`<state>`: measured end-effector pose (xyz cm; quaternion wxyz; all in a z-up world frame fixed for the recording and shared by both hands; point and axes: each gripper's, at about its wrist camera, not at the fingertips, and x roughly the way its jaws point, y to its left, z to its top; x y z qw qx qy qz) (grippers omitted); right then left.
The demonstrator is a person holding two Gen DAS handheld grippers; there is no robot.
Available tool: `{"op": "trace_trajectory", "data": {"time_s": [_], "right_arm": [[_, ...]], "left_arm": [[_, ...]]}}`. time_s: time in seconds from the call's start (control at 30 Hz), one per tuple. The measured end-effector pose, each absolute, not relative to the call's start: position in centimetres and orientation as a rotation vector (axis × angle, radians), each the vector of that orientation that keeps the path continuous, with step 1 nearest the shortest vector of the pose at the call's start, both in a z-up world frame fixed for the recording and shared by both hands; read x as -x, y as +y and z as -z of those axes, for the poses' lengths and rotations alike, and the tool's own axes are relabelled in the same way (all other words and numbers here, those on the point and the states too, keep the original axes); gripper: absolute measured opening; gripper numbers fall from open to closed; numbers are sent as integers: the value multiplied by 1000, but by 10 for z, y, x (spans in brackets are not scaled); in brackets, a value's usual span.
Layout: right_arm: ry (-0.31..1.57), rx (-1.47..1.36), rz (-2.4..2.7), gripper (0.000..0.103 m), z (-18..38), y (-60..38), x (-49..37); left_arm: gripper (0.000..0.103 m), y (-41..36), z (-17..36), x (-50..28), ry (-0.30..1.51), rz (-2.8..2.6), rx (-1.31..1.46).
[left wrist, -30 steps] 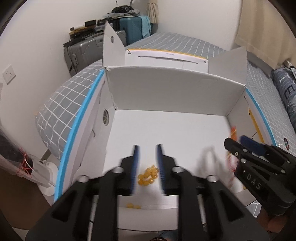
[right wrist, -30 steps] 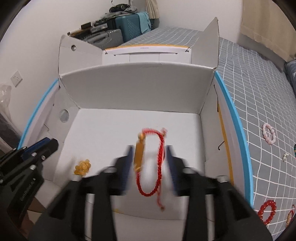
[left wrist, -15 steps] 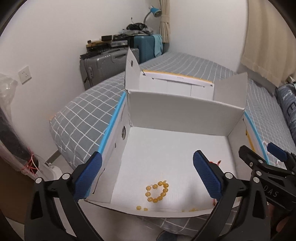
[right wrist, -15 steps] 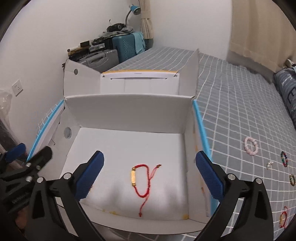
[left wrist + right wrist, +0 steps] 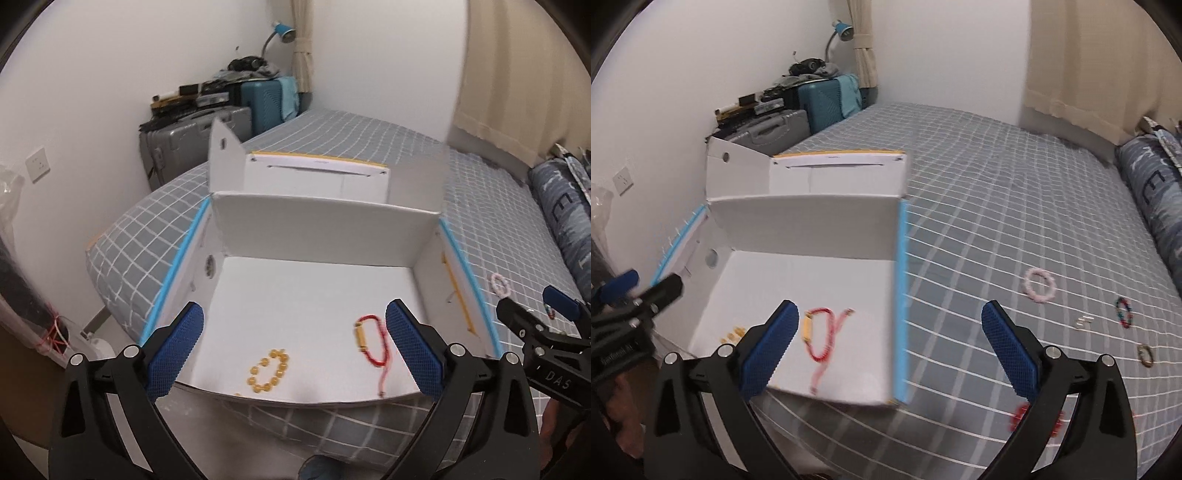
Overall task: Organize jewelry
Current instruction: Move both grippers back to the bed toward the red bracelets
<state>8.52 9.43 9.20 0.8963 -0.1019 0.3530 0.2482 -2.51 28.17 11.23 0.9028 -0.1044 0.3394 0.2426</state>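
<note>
2 bracelets in white box [image 5: 325, 236], left tool [image 5: 293, 349] wide above, empty

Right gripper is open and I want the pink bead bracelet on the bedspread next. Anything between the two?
Nothing visible. The right gripper stands open and empty, and only bare checked bedspread lies between it and the pink bead bracelet. The white box wall sits to the left, clear of that path.
</note>
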Motion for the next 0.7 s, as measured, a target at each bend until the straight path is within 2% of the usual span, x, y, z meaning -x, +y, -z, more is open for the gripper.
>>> {"op": "trace_trajectory", "data": {"time_s": [0.43,0.7], "right_arm": [[722,125,-410,95,-105,-29,-90],[771,109,-277,95,-82,-105,-102]], "left_arm": [[97,190,-117,-7,704,-334,160],[97,128,-97,-32,763,-200,106]]}}
